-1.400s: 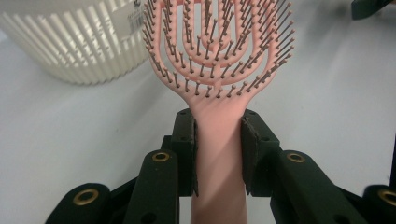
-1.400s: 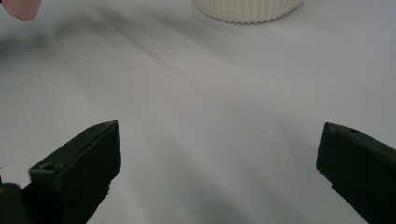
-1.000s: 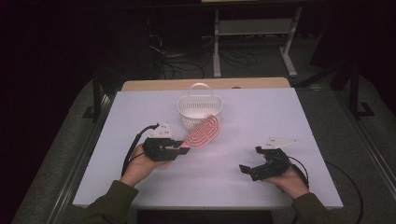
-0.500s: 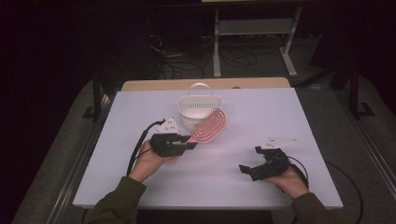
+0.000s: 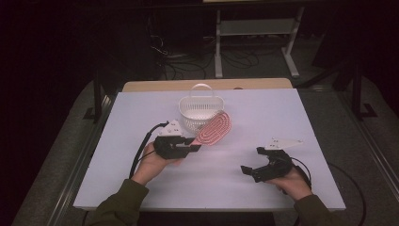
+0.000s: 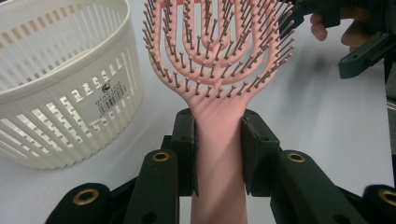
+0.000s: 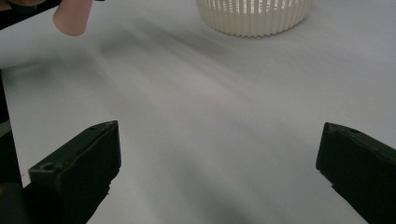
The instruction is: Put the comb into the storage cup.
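Note:
My left gripper [image 5: 195,146] is shut on the handle of a pink hairbrush [image 5: 214,129], left of the table's middle. In the left gripper view the two black pads [image 6: 187,140] press on both sides of the hairbrush's handle [image 6: 218,149], bristles facing the camera. The brush head is tilted up against the right side of a white slatted basket [image 5: 200,110] with a carry handle. My right gripper [image 5: 251,160] rests near the front right, open and empty. Its jaws stand wide apart over bare table in the right gripper view [image 7: 219,149].
The white table [image 5: 282,117] has bare room right of the basket and along the front. A wooden board edge [image 5: 207,84] lies behind it. Dark floor with cables and a metal stand is beyond. The basket [image 7: 252,14] is far ahead of my right gripper.
My left gripper has shifted a little to the right with the hairbrush, bringing the brush head up against the basket. The right gripper has stayed still.

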